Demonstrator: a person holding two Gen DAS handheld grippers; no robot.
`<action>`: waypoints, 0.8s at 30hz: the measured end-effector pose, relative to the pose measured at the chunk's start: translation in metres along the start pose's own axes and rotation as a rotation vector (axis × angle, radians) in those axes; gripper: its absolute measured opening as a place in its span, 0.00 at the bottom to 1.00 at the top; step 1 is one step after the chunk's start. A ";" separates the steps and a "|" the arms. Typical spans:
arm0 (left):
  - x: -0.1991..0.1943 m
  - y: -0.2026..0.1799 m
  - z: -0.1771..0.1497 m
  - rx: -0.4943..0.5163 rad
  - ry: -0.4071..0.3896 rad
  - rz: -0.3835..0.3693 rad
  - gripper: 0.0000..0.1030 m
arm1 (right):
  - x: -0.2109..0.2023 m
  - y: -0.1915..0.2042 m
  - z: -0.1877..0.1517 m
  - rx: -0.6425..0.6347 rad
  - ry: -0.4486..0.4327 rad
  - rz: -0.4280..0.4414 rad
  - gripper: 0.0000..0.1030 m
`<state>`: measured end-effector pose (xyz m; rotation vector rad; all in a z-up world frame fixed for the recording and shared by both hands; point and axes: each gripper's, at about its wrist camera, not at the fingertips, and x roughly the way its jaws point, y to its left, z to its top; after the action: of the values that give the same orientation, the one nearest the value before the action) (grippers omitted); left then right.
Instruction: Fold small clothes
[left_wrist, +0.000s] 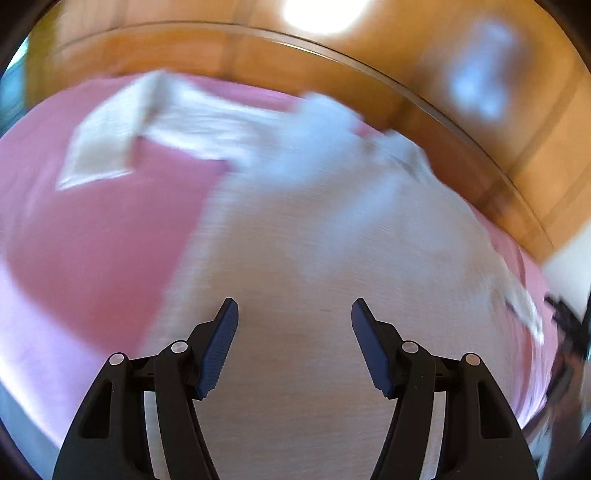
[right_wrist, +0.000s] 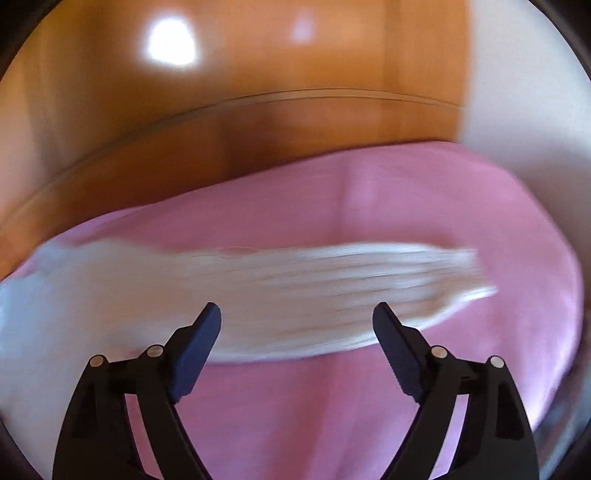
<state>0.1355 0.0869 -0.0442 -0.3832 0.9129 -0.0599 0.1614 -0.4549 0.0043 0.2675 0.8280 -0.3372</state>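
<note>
A white garment (left_wrist: 314, 236) lies spread on a pink sheet (left_wrist: 96, 236), blurred by motion; one sleeve (left_wrist: 107, 144) reaches out to the far left. My left gripper (left_wrist: 294, 314) hovers over the garment's body, open, with nothing between its blue pads (left_wrist: 218, 350). In the right wrist view a long white part of the garment (right_wrist: 295, 291) stretches across the pink sheet (right_wrist: 332, 413). My right gripper (right_wrist: 296, 314) stands wide open just above its near edge, and its pads (right_wrist: 192, 354) press on nothing.
An orange-brown wooden headboard (left_wrist: 332, 70) curves along the far edge of the pink sheet, seen also as the wooden headboard (right_wrist: 258, 110) in the right wrist view. A pale wall (right_wrist: 524, 110) stands at the right. Something dark (left_wrist: 569, 332) sits at the right edge.
</note>
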 end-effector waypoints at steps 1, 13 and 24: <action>-0.005 0.019 0.003 -0.046 -0.010 0.024 0.61 | 0.001 0.027 -0.004 -0.037 0.014 0.073 0.82; -0.034 0.140 0.055 -0.230 -0.155 0.315 0.73 | 0.037 0.218 -0.097 -0.322 0.119 0.248 0.92; 0.082 0.119 0.123 0.043 -0.081 0.498 0.65 | 0.055 0.220 -0.094 -0.333 0.133 0.270 0.98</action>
<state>0.2685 0.2168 -0.0805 -0.1093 0.9030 0.3892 0.2194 -0.2300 -0.0761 0.0880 0.9511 0.0740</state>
